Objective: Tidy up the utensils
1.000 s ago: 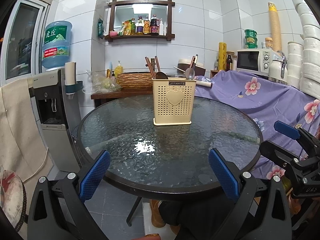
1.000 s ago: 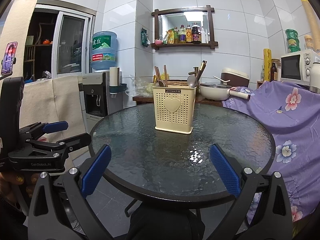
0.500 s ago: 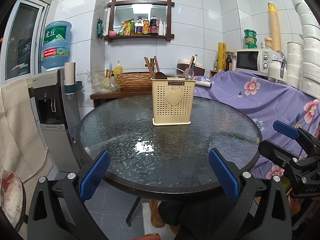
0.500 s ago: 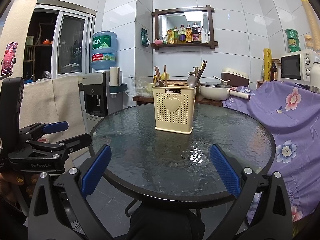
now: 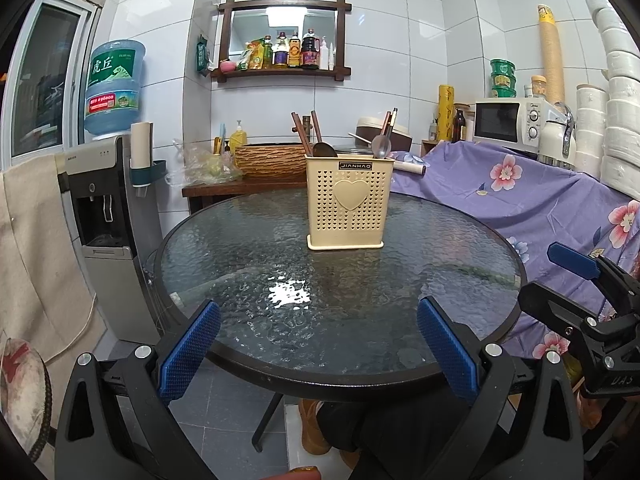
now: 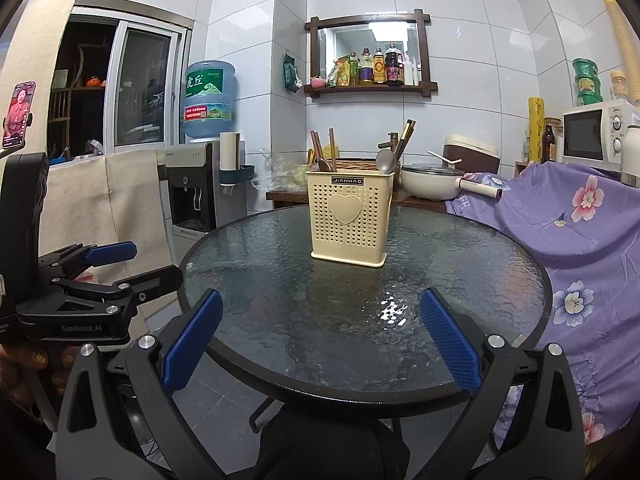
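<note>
From the left wrist view, the left gripper point(image 5: 318, 342) hangs at the near rim of the round glass table point(image 5: 240, 248) with its blue-padded fingers point(image 5: 188, 350) spread wide and nothing between them. A cream utensil holder point(image 5: 347, 204) with a heart on its front stands upright on the far half of the table, well apart from the gripper. Inside its left part are dark chopsticks point(image 5: 304, 132) and a dark spoon point(image 5: 325, 150); in its right part a metal spoon point(image 5: 382, 146) stands with more chopsticks. At the right edge of this view the right gripper point(image 5: 568, 276) appears side-on beside the table, in front of a purple floral cloth point(image 5: 520, 200), its fingers parted and empty. From the right wrist view, the right gripper point(image 6: 320, 336) likewise sits at the near rim of the table point(image 6: 260, 264), jaws wide apart and holding nothing. The utensil holder point(image 6: 349, 220) stands upright beyond the middle of the glass, spoons and chopsticks leaning out of its top. The left gripper point(image 6: 136, 264) shows at the left, off the table's edge, fingers apart and empty, in front of a water dispenser point(image 6: 196, 192).
</note>
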Demonstrator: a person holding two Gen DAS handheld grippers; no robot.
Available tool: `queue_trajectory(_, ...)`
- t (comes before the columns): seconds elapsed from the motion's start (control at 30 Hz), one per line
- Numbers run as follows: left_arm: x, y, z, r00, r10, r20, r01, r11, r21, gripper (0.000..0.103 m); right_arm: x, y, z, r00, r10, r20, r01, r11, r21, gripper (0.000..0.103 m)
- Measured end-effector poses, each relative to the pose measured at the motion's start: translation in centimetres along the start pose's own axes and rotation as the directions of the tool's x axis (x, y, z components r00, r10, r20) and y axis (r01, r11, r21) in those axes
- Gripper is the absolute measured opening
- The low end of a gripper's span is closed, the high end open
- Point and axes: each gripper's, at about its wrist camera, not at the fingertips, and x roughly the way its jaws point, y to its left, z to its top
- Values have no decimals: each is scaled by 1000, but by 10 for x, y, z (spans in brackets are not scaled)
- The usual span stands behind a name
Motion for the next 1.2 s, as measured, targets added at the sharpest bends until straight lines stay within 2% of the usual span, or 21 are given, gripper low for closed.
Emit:
queue_trajectory(0.33,1,3,-1,1000,-19,5,20,1000,-19,97,2,1,0,1000,-2,0,2,1000,0,97)
queue_trajectory(1.2,2,2,-1,1000,-3,-5,3,1000,-10,97,2,2,-2,1000,-3,-3,3,1000,2,97)
